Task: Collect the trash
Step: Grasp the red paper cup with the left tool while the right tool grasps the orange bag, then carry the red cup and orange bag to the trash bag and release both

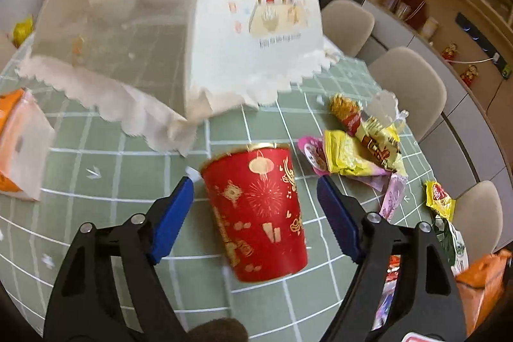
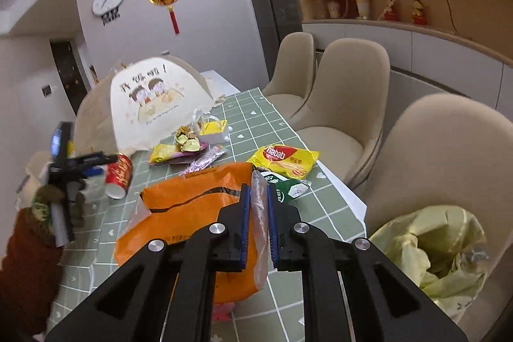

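L gripper jaws apart w/ red gold-print paper cup between, untouched. R gripper clamped on orange plastic bag near table's right edge.

The left gripper is a black plastic frame: two angled arms with triangular cut-outs, each pinned by a pair of round silver screw heads. Its fingers carry blue pads with ridged, saw-toothed inner faces. At 6 o'clock in the left wrist view a fuzzy brown cuff edges in. The right gripper is built alike, black with four silver screws and blue ribbed pads. At 9 o'clock in the right wrist view, a dark brown sleeve with a patterned cuff shows.
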The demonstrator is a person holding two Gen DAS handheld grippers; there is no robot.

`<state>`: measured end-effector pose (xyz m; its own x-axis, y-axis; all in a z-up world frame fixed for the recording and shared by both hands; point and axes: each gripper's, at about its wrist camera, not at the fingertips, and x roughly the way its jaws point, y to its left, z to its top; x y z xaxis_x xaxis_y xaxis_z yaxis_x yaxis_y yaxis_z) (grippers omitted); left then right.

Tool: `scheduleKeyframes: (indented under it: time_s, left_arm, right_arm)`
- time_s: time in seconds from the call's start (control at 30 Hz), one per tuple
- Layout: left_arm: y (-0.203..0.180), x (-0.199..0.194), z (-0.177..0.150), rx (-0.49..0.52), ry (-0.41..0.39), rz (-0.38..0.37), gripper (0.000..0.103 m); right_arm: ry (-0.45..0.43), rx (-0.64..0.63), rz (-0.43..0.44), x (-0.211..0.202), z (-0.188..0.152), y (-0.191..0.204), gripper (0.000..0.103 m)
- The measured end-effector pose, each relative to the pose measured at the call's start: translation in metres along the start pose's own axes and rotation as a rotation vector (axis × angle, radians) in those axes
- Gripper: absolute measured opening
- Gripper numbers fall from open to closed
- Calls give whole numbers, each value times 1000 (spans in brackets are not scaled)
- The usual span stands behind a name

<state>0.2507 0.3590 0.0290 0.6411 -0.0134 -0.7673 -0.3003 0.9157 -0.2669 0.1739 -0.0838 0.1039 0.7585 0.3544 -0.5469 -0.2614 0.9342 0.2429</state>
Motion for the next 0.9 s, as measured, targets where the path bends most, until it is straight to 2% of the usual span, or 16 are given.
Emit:
scheduleKeyframes:
  time_s: [0.13, 0.37, 0.43, 0.63, 0.73, 0.9]
  left_arm:
    - [-10, 10, -10, -7, 39, 17, 59]
    - [-46, -11, -41, 99, -24, -6, 55]
    - [-61, -23, -48, 129, -50, -41, 55]
    - [-102, -65, -62, 220, -169, -96, 55]
    - [-115, -79, -68, 242, -186, -136, 55]
    - [-139, -99, -81, 300, -209, -202, 55]
  right_arm:
    - [-2, -31, 11, -18, -13, -9, 12]
    - [69, -39, 24, -14, -54, -17, 12]
    - [68, -42, 31, -14, -60, -18, 12]
    - [33, -13, 105, -20, -51, -20, 11]
    - [12, -28, 136, -25, -47, -12, 11]
    - [-27, -61, 127, -35, -41, -5, 11]
